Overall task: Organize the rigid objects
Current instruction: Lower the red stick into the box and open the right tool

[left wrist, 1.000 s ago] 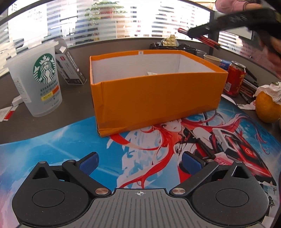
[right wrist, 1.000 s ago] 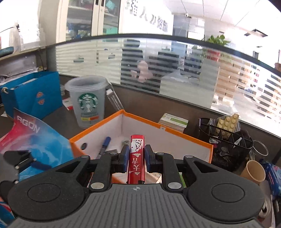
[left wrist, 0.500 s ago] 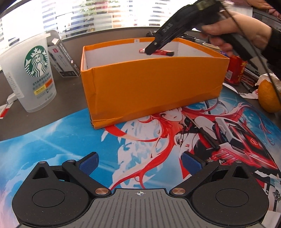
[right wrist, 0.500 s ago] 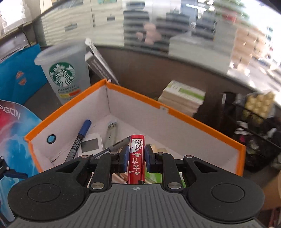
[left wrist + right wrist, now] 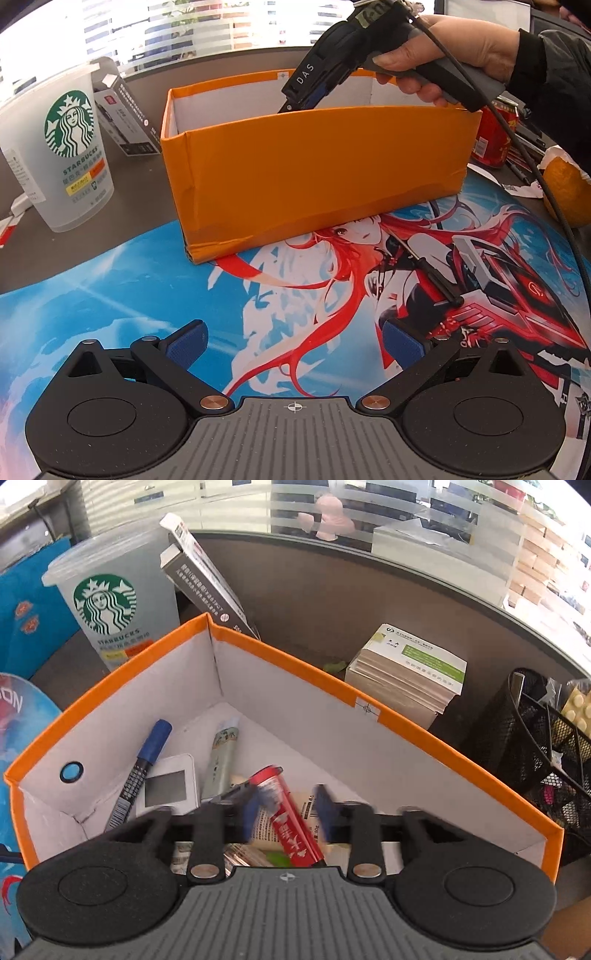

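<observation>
**Red tube let go over the orange box**

While the right gripper [image 5: 286, 814] dips inside the orange box [image 5: 321, 173], its jaws are opening; the red tube [image 5: 291, 823] tilts loose between them. Over the printed mat [image 5: 147, 288], the left gripper [image 5: 295, 341] stands wide and empty.

Bright window backlight, glare on glass; fisheye-bent edges; right claw [image 5: 284, 812] motion-blurred.

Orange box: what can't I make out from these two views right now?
- Left wrist view: orange box contents, hidden by its near wall.
- Left wrist view: right hand-held gripper fingertips, behind that wall.
- Right wrist view: red tube, motion-blurred between opening jaws; contact unclear.
- Right wrist view: items beneath the tube, covered by the gripper body.
</observation>
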Motion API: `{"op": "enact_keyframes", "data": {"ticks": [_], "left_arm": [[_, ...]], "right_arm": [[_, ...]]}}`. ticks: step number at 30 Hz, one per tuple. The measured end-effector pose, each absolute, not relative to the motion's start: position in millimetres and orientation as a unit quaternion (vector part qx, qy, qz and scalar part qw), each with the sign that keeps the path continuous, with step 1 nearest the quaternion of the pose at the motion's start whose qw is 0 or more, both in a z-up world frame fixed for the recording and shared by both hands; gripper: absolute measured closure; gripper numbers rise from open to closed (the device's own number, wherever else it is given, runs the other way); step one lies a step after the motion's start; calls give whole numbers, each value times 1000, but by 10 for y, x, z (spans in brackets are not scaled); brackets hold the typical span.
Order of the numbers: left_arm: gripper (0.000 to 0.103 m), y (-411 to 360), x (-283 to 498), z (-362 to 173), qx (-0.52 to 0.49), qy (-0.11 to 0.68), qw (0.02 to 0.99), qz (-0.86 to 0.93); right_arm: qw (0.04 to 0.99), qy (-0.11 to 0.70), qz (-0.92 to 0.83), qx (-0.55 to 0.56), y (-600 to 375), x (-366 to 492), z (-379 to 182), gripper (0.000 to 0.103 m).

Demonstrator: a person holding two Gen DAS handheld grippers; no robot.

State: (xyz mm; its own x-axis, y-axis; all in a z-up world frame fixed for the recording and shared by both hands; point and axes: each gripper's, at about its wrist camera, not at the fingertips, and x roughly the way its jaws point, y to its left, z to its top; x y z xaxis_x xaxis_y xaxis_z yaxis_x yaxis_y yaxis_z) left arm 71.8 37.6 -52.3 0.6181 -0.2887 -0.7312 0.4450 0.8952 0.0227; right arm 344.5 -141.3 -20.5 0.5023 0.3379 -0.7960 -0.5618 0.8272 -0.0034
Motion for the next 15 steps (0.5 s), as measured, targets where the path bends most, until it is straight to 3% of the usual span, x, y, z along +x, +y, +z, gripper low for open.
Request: {"op": "enact_keyframes", "data": {"ticks": [15], "left_arm": [[1,89,709,-553,85,395,889,-215]], "right_arm": [[890,366,260,-85,-1679,3182,106,66]]}}
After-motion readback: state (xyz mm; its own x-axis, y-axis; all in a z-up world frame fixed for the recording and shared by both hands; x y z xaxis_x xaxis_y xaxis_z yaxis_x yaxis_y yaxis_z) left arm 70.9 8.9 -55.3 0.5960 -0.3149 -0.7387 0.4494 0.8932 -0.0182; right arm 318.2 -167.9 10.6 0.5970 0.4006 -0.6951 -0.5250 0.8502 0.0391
